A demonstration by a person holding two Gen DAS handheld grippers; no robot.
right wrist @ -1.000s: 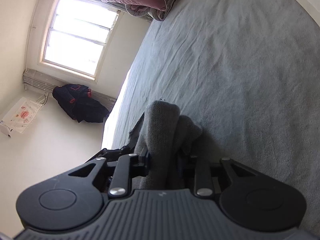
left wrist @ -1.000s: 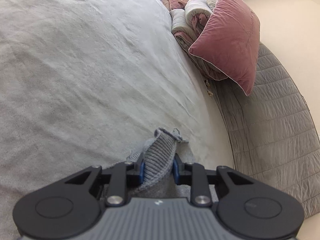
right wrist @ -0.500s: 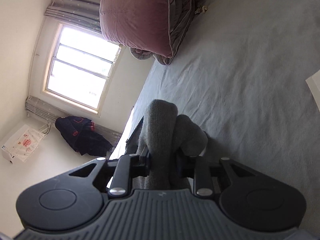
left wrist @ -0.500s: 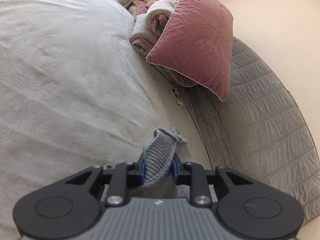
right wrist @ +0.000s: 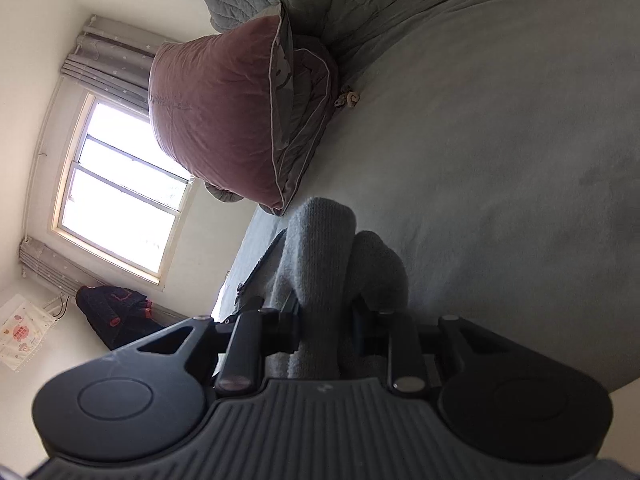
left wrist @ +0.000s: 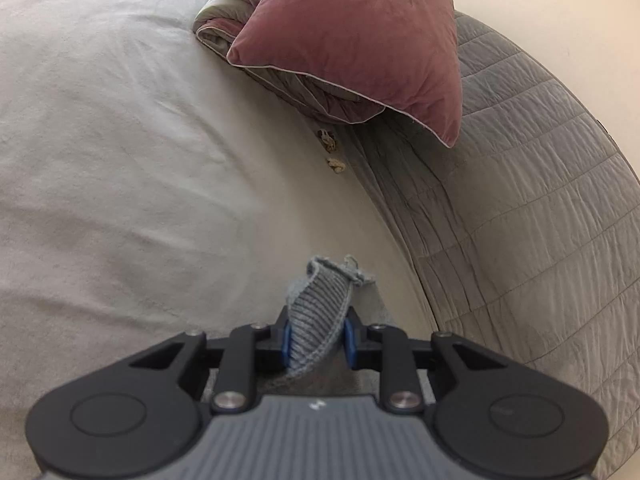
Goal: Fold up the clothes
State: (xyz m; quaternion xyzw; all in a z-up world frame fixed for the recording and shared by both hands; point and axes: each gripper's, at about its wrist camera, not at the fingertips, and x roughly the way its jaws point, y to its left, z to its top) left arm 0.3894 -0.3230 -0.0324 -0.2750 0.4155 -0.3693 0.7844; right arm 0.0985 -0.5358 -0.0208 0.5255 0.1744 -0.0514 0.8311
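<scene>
A grey knitted garment is held by both grippers over a bed. In the left wrist view its ribbed hem [left wrist: 318, 304] sticks up between the blue pads, and my left gripper [left wrist: 316, 340] is shut on it. In the right wrist view a thick bunched fold of the same grey knit [right wrist: 320, 264] rises between the fingers, with my right gripper [right wrist: 326, 328] shut on it. The rest of the garment hangs below both grippers, out of sight.
The pale grey bedspread [left wrist: 120, 160] fills the left. A pink pillow [left wrist: 360, 36] leans on folded bedding against a quilted grey headboard [left wrist: 540, 220]. The right wrist view shows a window [right wrist: 120, 192], a dark garment [right wrist: 112, 312] under it, and the pillow [right wrist: 212, 120].
Both grippers have travelled across the bed towards the pillow and headboard, which now loom much larger. Each keeps the same hold on the grey knit.
</scene>
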